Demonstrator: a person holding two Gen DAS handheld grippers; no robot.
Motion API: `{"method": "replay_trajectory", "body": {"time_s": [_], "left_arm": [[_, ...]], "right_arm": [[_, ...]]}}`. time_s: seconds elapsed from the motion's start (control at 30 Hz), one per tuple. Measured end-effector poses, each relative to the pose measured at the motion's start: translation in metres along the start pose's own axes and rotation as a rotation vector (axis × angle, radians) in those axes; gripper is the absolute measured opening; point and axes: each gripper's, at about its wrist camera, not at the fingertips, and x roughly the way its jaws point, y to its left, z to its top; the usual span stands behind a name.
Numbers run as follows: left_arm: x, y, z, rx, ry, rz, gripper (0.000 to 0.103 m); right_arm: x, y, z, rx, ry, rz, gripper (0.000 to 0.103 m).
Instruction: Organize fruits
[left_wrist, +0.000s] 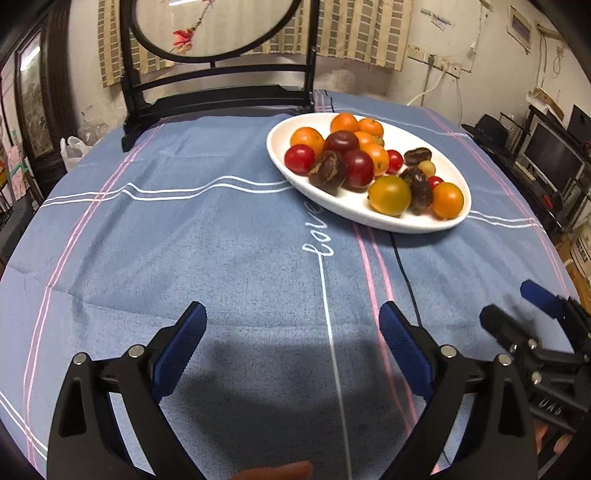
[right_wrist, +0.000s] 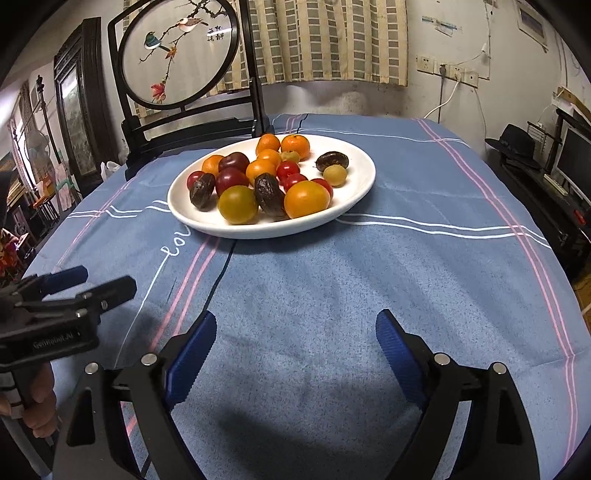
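A white oval plate (left_wrist: 288, 127) (right_wrist: 364, 177) on the blue tablecloth holds several fruits: oranges (left_wrist: 306, 139) (right_wrist: 306, 199), red plums (left_wrist: 357, 168) (right_wrist: 231, 181), small red tomatoes (left_wrist: 299, 158) (right_wrist: 288, 170), dark wrinkled passion fruits (left_wrist: 327, 171) (right_wrist: 269, 194) and a yellow-green fruit (left_wrist: 389, 195) (right_wrist: 238, 205). My left gripper (left_wrist: 291, 325) is open and empty above the cloth, short of the plate; it also shows in the right wrist view (right_wrist: 88, 280). My right gripper (right_wrist: 295, 332) is open and empty, also short of the plate; it also shows in the left wrist view (left_wrist: 517, 306).
A dark wooden screen stand with a round painted panel (right_wrist: 181, 51) (left_wrist: 218, 26) stands at the table's far left behind the plate. The blue cloth (left_wrist: 184, 240) (right_wrist: 424, 277) covers the round table. Shelves and a monitor (right_wrist: 572, 158) stand to the right.
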Motion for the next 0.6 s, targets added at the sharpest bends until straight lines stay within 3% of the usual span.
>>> {"method": "replay_trajectory", "body": {"time_s": [0.6], "left_arm": [[0.002, -0.0013, -0.0047, 0.005, 0.022, -0.011, 0.093]], "right_arm": [[-0.0008, 0.0033, -0.0009, -0.011, 0.003, -0.006, 0.089]]}}
